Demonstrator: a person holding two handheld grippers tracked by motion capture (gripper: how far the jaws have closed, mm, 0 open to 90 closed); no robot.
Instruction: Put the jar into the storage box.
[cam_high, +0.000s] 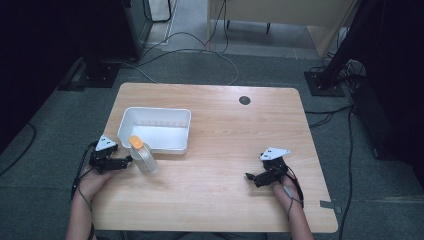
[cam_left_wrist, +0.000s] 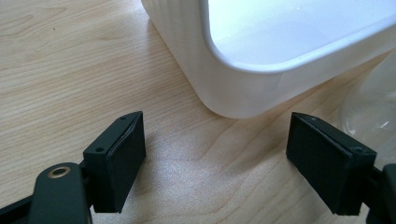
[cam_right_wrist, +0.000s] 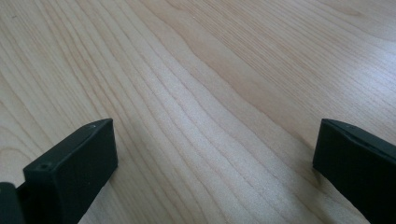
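A clear plastic bottle (cam_high: 144, 158) with an orange cap (cam_high: 136, 142) stands upright on the wooden table (cam_high: 220, 150), just in front of a white rectangular tub (cam_high: 155, 129). My left gripper (cam_high: 127, 160) is open, close to the bottle's left side, apart from it. In the left gripper view the tub's corner (cam_left_wrist: 243, 88) lies ahead between the jaws and the bottle's clear base (cam_left_wrist: 373, 107) shows at the right edge. My right gripper (cam_high: 250, 177) rests open near the table's right front, with bare wood (cam_right_wrist: 210, 121) between its jaws.
A dark round grommet hole (cam_high: 244, 100) sits near the table's far edge. Cables (cam_high: 200, 45) run over the grey floor behind the table, with black stand bases (cam_high: 100, 72) at the far left and right. Bare wood spans the middle of the table.
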